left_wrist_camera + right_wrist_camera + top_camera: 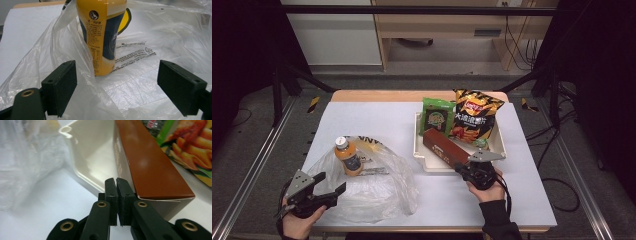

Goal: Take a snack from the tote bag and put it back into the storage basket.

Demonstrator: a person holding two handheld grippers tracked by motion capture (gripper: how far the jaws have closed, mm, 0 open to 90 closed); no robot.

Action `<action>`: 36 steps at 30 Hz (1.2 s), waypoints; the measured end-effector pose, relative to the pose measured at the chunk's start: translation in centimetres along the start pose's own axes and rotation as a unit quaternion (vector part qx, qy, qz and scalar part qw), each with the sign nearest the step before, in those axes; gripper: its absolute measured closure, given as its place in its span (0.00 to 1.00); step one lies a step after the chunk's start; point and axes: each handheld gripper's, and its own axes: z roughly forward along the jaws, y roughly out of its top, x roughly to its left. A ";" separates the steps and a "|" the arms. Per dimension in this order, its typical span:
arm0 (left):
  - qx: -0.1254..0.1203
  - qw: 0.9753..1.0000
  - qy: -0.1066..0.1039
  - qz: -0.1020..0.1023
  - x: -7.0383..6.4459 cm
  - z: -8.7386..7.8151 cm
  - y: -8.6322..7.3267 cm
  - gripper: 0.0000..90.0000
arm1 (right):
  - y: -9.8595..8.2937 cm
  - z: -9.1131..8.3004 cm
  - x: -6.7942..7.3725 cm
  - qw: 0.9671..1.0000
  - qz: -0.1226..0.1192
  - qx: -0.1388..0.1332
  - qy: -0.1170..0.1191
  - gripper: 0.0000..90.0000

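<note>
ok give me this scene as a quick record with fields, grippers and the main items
left hand-held gripper: open, jaws wide, at the clear plastic bag
right hand-held gripper: jaws shut together, at the near end of the long brown cardboard box
yellow juice bottle: upright among the bag's folds
cream plastic tray: holds the box, a green snack packet and a black-and-orange chip bag

Black grippers, brass rivets, grey three-cornered top plates; dark sleeve.
</note>
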 end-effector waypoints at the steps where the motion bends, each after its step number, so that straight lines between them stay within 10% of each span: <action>1: 0.000 1.000 0.001 0.001 0.0 0.0 0.0 0.17 | -0.1 0.0 -0.2 1.000 -0.001 0.000 -0.004 0.97; 36: 0.007 1.000 -0.001 0.005 -0.1 0.3 -0.2 0.17 | -1.6 0.9 -4.9 0.990 0.055 0.009 -0.126 0.91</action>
